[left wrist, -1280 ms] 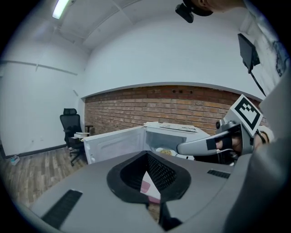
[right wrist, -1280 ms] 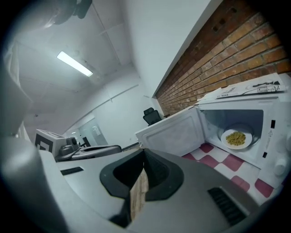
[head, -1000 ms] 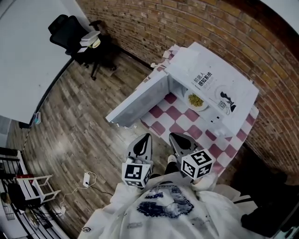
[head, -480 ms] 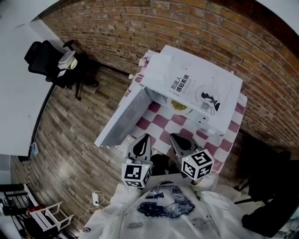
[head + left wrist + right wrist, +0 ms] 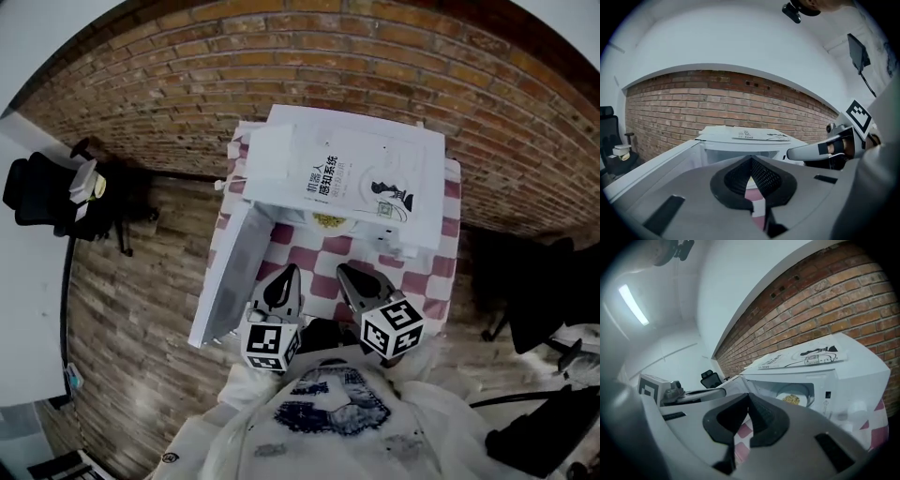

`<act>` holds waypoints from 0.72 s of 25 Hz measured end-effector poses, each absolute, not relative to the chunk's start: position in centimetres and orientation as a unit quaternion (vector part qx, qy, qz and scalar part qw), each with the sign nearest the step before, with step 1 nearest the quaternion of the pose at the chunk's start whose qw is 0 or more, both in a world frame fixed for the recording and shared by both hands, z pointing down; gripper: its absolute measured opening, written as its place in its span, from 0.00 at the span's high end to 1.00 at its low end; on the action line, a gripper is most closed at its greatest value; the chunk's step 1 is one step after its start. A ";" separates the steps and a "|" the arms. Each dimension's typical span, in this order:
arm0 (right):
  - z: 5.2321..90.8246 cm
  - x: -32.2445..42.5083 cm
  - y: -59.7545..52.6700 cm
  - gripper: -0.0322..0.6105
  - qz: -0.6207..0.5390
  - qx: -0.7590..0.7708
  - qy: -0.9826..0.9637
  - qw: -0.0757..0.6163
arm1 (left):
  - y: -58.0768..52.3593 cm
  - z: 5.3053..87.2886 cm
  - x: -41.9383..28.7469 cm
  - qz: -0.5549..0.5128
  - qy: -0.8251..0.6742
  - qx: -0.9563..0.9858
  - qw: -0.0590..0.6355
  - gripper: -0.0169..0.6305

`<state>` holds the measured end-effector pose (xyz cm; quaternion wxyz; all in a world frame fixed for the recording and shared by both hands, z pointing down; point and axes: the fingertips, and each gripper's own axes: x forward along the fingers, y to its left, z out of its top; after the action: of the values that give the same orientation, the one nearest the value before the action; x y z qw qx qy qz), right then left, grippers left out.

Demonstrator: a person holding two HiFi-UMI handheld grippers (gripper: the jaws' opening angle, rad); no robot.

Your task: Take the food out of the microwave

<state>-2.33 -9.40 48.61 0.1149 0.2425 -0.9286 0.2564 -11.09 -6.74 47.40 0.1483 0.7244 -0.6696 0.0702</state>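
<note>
Vs 1 s ago, the head view has swung. The microwave (image 5: 356, 178) was upper right and skewed; it now sits top centre, roughly square-on ahead of both grippers. The chair (image 5: 37, 187) has slid from top left to the far left edge, and more brick wall (image 5: 375, 56) fills the top. The door (image 5: 230, 281) is open as before, hanging out to the left over the floor (image 5: 141, 309). Both grippers keep the same spot low in the view, side by side, close in front of the person's chest.

The left gripper (image 5: 289, 275) has its jaws fully closed, pads meeting at the tip, nothing btwn them. Only a bit of checked cloth (image 5: 427, 281) shows through the gap lower down. It points at the open cavity and touches nothing.

The right gripper (image 5: 349, 274) is the same: jaws together, empty, aimed at the cavity, clear of the microwave.

The food (image 5: 791, 399) is yellowish, on a white plate (image 5: 805, 391) inside the microwave, on the cavity floor and untouched. Microwave sits on the cloth-covered table, w/ the wall right behind.
</note>
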 end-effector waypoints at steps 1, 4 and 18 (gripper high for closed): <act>48.6 -2.3 -9.6 0.93 0.256 0.255 -0.926 0.113 | -7.1 47.5 -11.1 0.070 -0.660 0.733 0.148 0.96; 48.6 -2.1 -9.7 0.93 0.254 0.290 -0.916 0.109 | -7.9 47.8 -11.0 0.070 -0.632 0.758 0.146 0.96; 48.6 -2.4 -9.4 0.93 0.236 0.376 -0.892 0.089 | -9.6 49.5 -11.8 0.075 -0.577 0.801 0.141 0.96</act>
<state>-2.39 -9.36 48.61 0.0891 0.3756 -0.8919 0.2355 -11.83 -9.56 49.54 0.1410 0.8012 -0.5766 0.0751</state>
